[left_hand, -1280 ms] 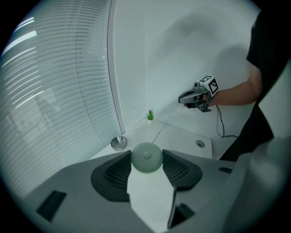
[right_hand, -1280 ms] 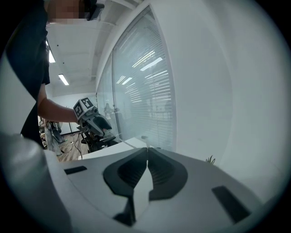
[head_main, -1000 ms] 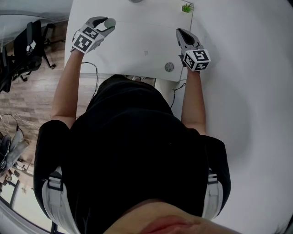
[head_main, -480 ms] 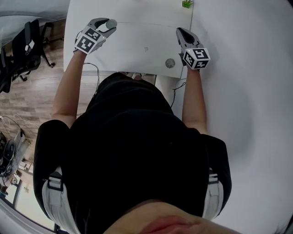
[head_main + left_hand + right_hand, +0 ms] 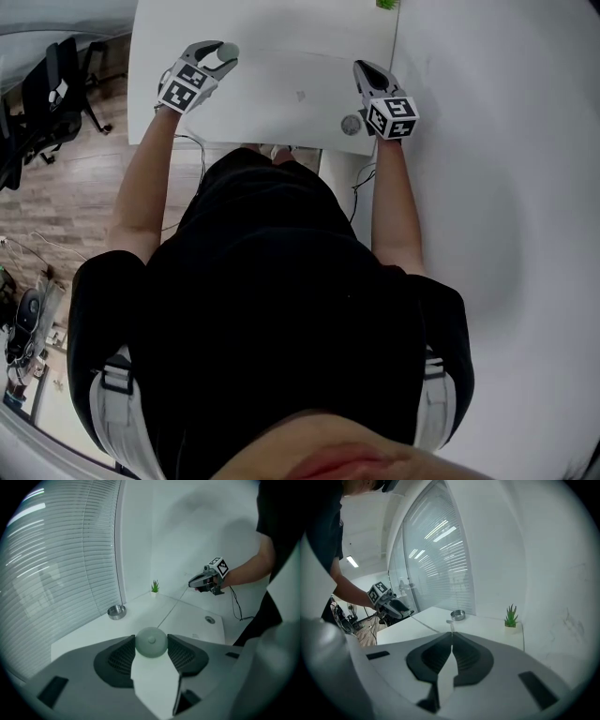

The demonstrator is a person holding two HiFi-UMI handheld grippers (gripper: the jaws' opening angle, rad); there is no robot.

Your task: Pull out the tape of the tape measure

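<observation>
Grey-green and round, the tape measure [image 5: 151, 642] sits clamped between the ribbed pads of the left gripper [image 5: 220, 54], whose jaws stand about half-wide to span its body. It hangs over the table [image 5: 272, 103] near the left edge, towards the far left corner; whether it touches the top I cannot tell. From it the tape [image 5: 171, 609] runs out as a thin pale line across the table to the right gripper [image 5: 361, 67] by the right edge. That gripper's jaws are pressed together, with the tape's end pinched at their tips.

The body looks light, smooth and hard. Being round, it would likely twist or slide between the pads if the pull went off-line, so the grip across its widest part seems the right one. The tape itself looks thin and springy. It is probably stiff enough to hold a line while taut, but apt to sag or kink when slack and to snap back if let go. Its end is the best place to hold, squarely and close to the tip, with the pull kept straight along the tape.

Beyond the tape, a metal bowl [image 5: 116, 611] stands towards the far edge and a small plant [image 5: 154, 587] at the far right corner, both well apart from it. A round grommet [image 5: 351, 124] sits near the front right corner, just beside the right gripper.
</observation>
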